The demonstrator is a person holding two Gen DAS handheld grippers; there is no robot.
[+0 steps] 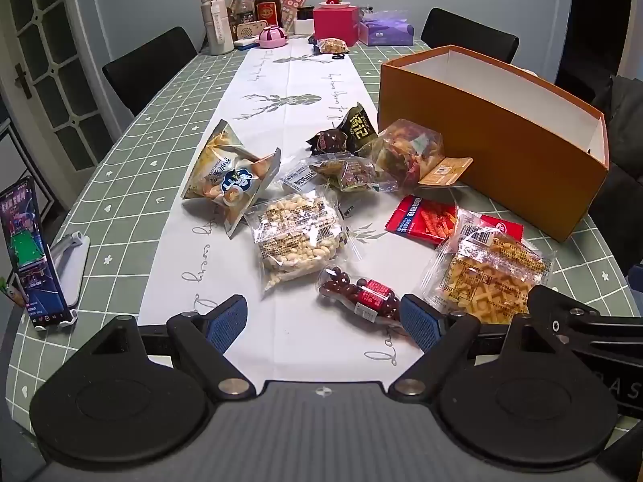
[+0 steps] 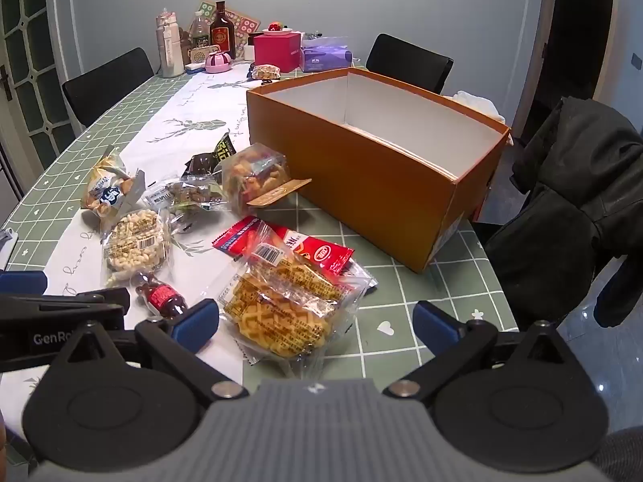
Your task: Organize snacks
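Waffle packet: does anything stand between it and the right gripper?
Nothing visible. The waffle packet lies just ahead of the open right gripper, on top of the red packet.

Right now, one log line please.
left gripper: open, empty | right gripper: open, over waffle pack | orange box: empty | snacks: on table

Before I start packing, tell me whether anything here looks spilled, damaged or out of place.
Nothing looks spilled or torn. The snack packets just lie in a loose heap beside the orange box, whose visible inside holds no snacks.
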